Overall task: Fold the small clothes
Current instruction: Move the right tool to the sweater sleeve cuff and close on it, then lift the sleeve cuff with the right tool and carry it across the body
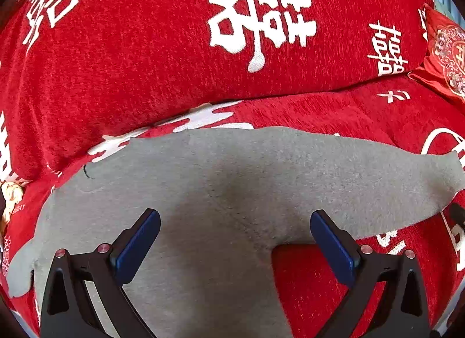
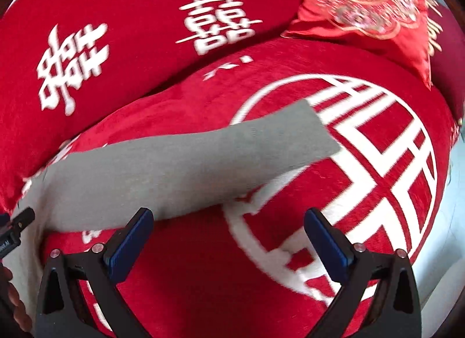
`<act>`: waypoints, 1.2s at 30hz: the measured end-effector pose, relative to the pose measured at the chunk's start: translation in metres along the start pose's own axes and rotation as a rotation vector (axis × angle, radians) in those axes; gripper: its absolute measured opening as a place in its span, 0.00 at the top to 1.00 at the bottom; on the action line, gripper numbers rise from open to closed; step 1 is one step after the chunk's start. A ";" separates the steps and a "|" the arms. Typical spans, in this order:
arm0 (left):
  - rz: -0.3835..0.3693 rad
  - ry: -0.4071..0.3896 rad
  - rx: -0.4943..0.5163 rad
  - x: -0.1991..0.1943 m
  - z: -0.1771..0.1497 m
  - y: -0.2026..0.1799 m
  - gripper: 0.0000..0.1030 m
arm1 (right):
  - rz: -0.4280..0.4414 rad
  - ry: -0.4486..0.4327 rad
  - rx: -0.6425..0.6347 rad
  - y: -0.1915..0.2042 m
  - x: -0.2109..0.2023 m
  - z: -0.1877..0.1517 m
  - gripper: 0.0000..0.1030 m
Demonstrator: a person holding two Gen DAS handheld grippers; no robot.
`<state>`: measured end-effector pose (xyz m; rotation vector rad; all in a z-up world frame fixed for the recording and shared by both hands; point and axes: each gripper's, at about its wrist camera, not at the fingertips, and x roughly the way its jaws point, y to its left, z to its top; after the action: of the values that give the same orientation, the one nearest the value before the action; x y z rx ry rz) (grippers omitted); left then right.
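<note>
Red seat cushion (image 2: 290, 250) lies open ahead; back cushion (image 1: 145, 61) and satin pillow (image 2: 363, 9) block the rear.

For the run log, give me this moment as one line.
stage: pre-grasp | left gripper: open over grey knit garment | right gripper: open beside its sleeve | surface: red patterned sofa cover

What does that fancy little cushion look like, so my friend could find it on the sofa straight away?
Start from the big red sofa cover printed with white characters. Follow the seat toward its far right corner, beyond the grey garment spread on it. There leans the small cushion, shiny satin rather than fuzzy, with a round gold and pink embroidered medallion instead of white print.
</note>
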<state>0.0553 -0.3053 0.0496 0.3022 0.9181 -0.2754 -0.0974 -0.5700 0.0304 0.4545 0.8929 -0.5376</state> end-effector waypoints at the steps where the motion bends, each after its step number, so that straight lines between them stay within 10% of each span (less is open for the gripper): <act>1: 0.001 0.003 0.000 0.001 0.000 -0.001 0.00 | 0.017 0.001 0.014 -0.005 0.002 0.001 0.02; 13: 0.013 0.057 -0.067 0.028 0.000 0.018 0.00 | 0.317 0.052 0.206 -0.031 0.065 0.031 0.25; 15: 0.010 0.069 -0.101 0.033 0.000 0.027 0.00 | 0.341 0.043 0.231 -0.032 0.072 0.040 0.40; 18: 0.011 0.085 -0.134 0.040 0.003 0.040 0.00 | 0.366 0.014 0.242 -0.034 0.072 0.051 0.95; 26: -0.036 0.177 -0.209 0.073 0.012 0.050 0.00 | 0.281 -0.129 0.152 -0.028 0.036 0.051 0.96; 36: -0.049 0.145 -0.145 0.059 0.007 0.039 0.00 | 0.233 -0.074 0.122 -0.024 0.042 0.053 0.91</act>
<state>0.1086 -0.2778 0.0109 0.1670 1.0843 -0.2328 -0.0582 -0.6297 0.0216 0.6366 0.7268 -0.3930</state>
